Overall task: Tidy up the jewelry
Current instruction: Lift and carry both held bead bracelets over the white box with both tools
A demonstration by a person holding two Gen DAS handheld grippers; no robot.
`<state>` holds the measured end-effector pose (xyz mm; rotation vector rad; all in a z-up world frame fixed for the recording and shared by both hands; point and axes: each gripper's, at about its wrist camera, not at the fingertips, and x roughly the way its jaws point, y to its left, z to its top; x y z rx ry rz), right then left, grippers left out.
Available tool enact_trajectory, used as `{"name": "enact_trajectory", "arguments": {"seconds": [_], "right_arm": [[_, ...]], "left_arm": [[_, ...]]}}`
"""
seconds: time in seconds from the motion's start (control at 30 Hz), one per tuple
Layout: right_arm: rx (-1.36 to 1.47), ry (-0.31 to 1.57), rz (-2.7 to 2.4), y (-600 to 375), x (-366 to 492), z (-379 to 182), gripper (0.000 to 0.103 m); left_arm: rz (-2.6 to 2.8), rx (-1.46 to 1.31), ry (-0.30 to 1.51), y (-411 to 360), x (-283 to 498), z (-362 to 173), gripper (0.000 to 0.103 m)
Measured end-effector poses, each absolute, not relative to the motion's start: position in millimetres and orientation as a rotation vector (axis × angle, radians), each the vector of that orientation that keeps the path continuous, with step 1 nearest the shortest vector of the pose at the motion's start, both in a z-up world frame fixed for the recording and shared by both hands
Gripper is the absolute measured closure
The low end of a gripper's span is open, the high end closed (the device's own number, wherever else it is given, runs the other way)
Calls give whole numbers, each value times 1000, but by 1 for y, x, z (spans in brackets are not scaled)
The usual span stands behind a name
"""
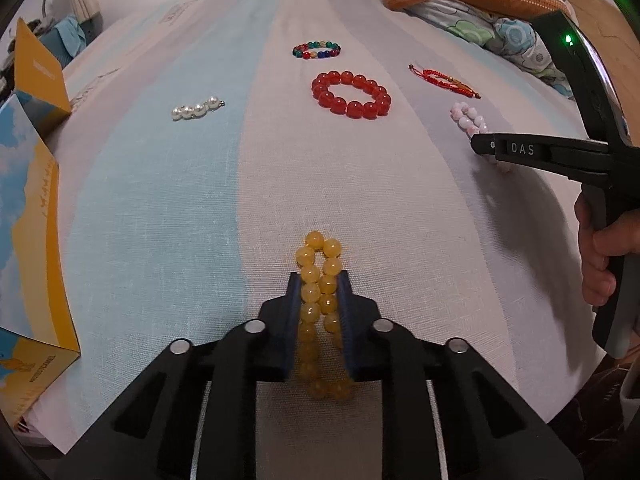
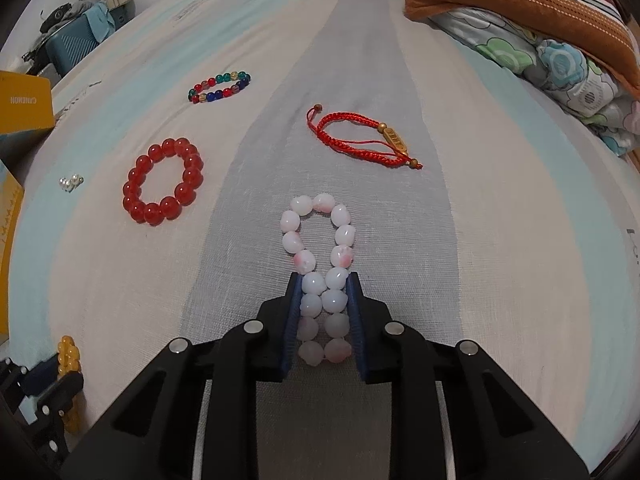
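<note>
My left gripper point(image 1: 319, 280) is shut on a yellow bead bracelet point(image 1: 318, 264), squeezed flat between the pads on the striped bedsheet. My right gripper point(image 2: 323, 280) is shut on a pink-white bead bracelet point(image 2: 320, 240), also pressed into a narrow loop. A red bead bracelet point(image 1: 351, 94) point(image 2: 163, 181), a multicoloured bead bracelet point(image 1: 316, 50) point(image 2: 219, 87), a red cord bracelet point(image 1: 442, 80) point(image 2: 362, 140) and a short pearl strand point(image 1: 197, 109) point(image 2: 70, 183) lie further out. The right gripper also shows in the left wrist view point(image 1: 480, 145), over the pink bracelet point(image 1: 468, 118).
A yellow and blue cardboard box point(image 1: 32, 216) stands open at the left edge of the bed point(image 1: 160, 200). Folded quilts and an orange pillow point(image 2: 520, 4) are piled at the far right. A blue suitcase point(image 2: 72, 50) stands beyond the bed's far left.
</note>
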<state>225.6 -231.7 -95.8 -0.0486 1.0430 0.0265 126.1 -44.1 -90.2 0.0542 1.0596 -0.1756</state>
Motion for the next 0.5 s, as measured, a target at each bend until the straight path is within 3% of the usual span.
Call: {"name": "enact_trajectory", "arguments": {"seconds": [0.03, 0.5], "right_arm": [[-44, 1043, 25, -232, 226, -95, 82], [30, 997, 14, -245, 222, -81, 84]], "left_arm": [[-174, 52, 1059, -44, 126, -90, 94], [-180, 37, 1048, -44, 126, -80, 94]]}}
